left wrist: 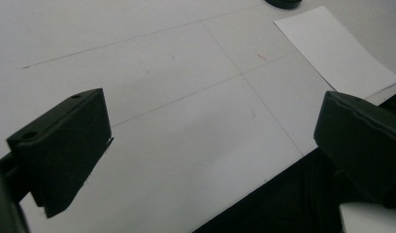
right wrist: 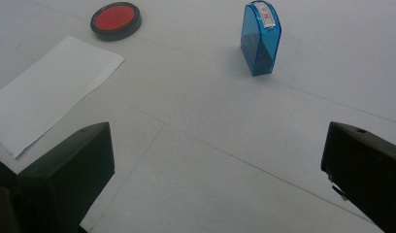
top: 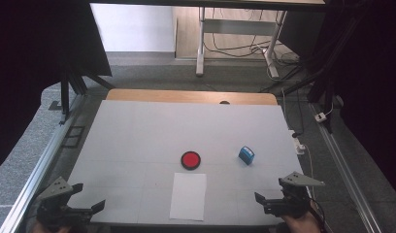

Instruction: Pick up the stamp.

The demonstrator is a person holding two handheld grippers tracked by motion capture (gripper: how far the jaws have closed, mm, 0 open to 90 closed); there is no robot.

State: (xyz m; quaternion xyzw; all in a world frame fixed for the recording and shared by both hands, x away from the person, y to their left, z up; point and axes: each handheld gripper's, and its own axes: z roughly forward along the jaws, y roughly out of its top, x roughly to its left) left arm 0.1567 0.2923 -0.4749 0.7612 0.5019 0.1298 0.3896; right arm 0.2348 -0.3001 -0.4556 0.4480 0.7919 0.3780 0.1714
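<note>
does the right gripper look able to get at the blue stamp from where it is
Probably yes: the right gripper is open, and only bare table lies between it and the upright blue stamp, straight ahead in its own view.

A white-covered counter (top: 138, 136) is crossed by thin pencil-grey lines (left wrist: 206, 90), and a bare strip of light wood (top: 186, 96) shows along its far edge. Silver aluminium rails (top: 36, 174) run along both sides. Beyond the counter lies grey carpet floor (top: 152, 73), where the white metal legs of a desk (top: 201, 43) stand among loose black cables (top: 235, 48). Black curtains (top: 41, 43) hang on both sides, and a small white plug (top: 322, 117) lies on the floor at right.
</note>
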